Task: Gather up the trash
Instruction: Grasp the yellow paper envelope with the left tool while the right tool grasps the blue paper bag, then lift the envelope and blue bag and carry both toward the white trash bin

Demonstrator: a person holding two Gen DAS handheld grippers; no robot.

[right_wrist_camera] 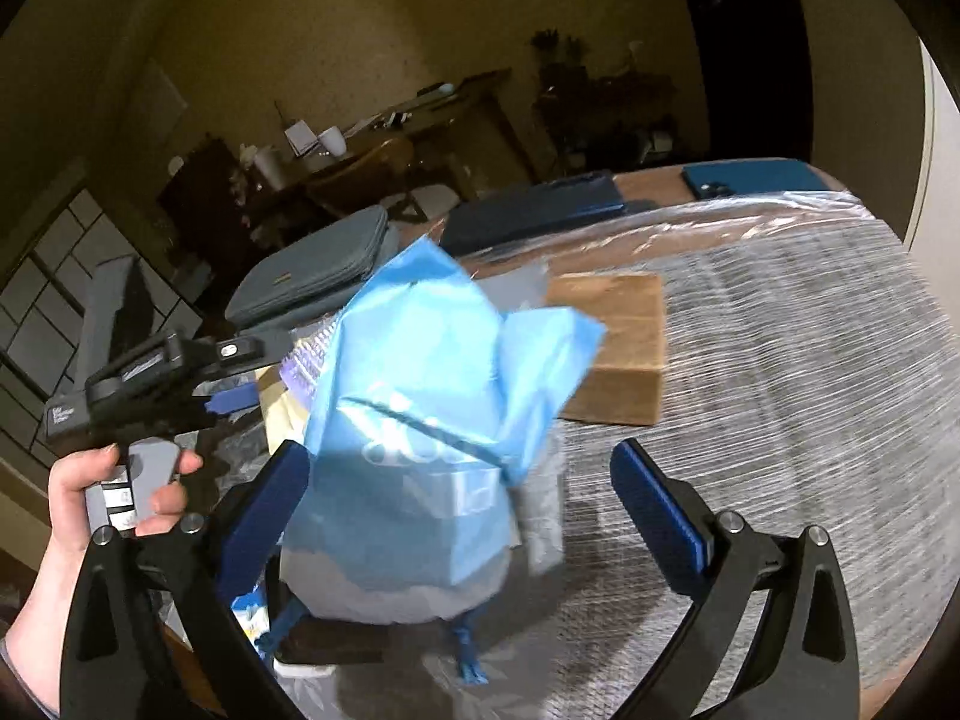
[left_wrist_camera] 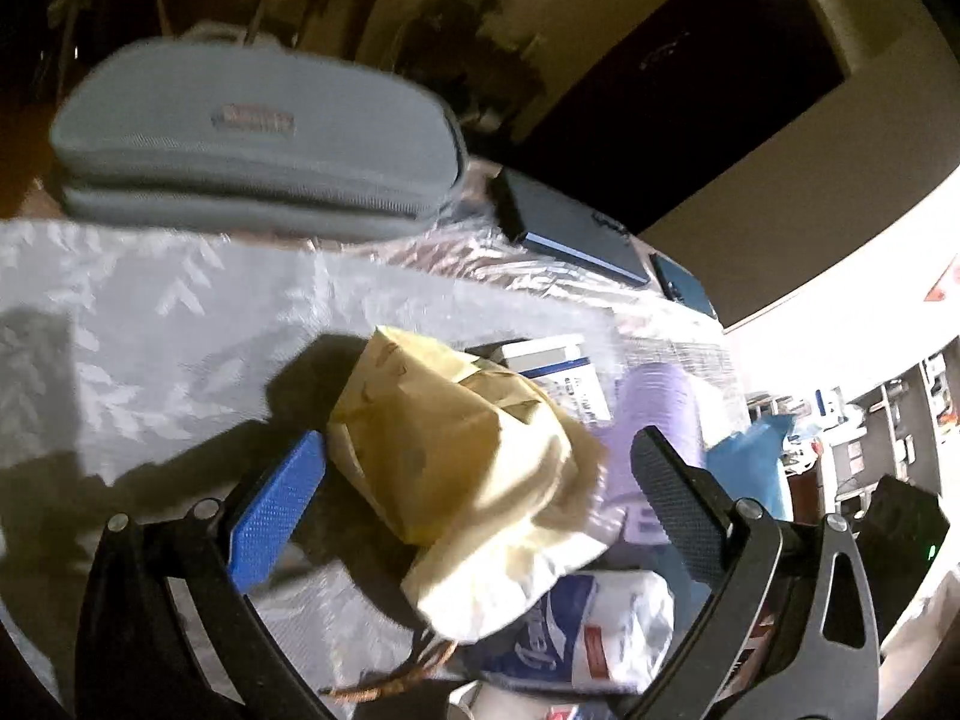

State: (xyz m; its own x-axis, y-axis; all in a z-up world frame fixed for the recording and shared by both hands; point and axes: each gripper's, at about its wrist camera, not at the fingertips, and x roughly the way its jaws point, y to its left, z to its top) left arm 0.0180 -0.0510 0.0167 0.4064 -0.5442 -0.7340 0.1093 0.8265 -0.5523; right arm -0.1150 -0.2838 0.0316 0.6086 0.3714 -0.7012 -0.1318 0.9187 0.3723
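Observation:
In the left wrist view my left gripper (left_wrist_camera: 480,468) is open with a crumpled tan paper bag (left_wrist_camera: 456,468) lying between its fingers, untouched by the pads. Below the bag lies a white and blue wrapper (left_wrist_camera: 600,636). A purple object (left_wrist_camera: 660,408) and a white box (left_wrist_camera: 552,366) sit behind it. In the right wrist view my right gripper (right_wrist_camera: 462,480) is open around a blue plastic bag (right_wrist_camera: 432,420), with its left finger (right_wrist_camera: 264,516) close against the bag and the right finger well apart. The left gripper's body (right_wrist_camera: 150,384) shows at the left, held by a hand.
A grey zip case (left_wrist_camera: 252,144) stands at the table's far edge. Dark blue flat devices (left_wrist_camera: 576,228) lie at the back right. A brown cardboard box (right_wrist_camera: 618,348) lies behind the blue bag. The table (right_wrist_camera: 810,390) has a patterned cloth under clear plastic.

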